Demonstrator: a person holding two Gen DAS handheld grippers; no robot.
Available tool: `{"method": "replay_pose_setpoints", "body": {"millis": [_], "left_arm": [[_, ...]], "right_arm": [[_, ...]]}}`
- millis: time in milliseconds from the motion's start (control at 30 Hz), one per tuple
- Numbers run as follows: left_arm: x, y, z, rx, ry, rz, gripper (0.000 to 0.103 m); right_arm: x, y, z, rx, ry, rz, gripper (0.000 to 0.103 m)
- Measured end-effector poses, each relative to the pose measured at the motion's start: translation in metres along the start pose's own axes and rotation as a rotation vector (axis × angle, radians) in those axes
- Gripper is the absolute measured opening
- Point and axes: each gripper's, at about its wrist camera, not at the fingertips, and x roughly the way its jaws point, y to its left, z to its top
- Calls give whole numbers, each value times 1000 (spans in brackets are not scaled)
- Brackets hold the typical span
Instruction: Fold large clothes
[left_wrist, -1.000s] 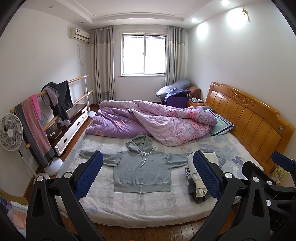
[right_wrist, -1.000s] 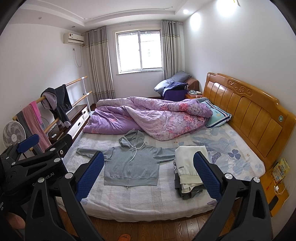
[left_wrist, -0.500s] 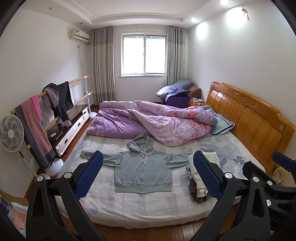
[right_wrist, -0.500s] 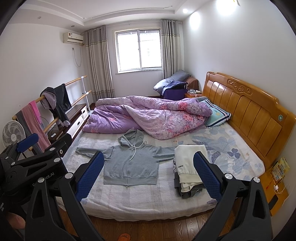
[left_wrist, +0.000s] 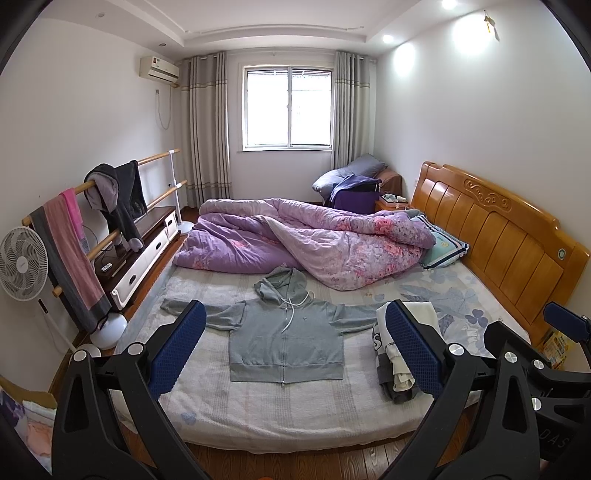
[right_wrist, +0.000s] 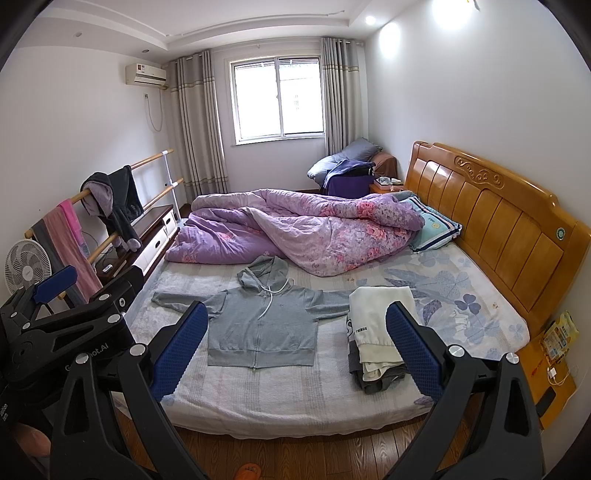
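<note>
A grey zip hoodie (left_wrist: 284, 338) lies flat, front up, sleeves spread, on the bed's near half; it also shows in the right wrist view (right_wrist: 260, 326). A stack of folded clothes (left_wrist: 397, 354) with a cream piece on top sits to its right, also in the right wrist view (right_wrist: 376, 332). My left gripper (left_wrist: 295, 349) is open and empty, held off the bed's near edge. My right gripper (right_wrist: 295, 349) is open and empty, to the right of the left one. The left gripper's body (right_wrist: 66, 325) shows at the right view's left edge.
A crumpled purple quilt (left_wrist: 306, 236) covers the bed's far half. A wooden headboard (left_wrist: 495, 232) runs along the right. A rail with hanging clothes (left_wrist: 92, 218), a fan (left_wrist: 22, 264) and a low cabinet (left_wrist: 140, 251) stand left. A wooden floor strip (right_wrist: 295, 450) lies before the bed.
Both views have shifted very slightly; the bed and hoodie sit marginally farther. Both grippers stay open and nothing on the bed has moved.
</note>
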Motion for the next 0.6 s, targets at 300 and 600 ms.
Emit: {"method": "replay_pose_setpoints", "body": {"millis": [300, 600], "left_arm": [[0, 0, 1, 1, 0, 0, 98], [0, 2, -2, 1, 3, 1, 98]], "right_arm": [[1, 1, 0, 0, 1, -1, 94], [0, 3, -3, 1, 3, -1, 94]]}}
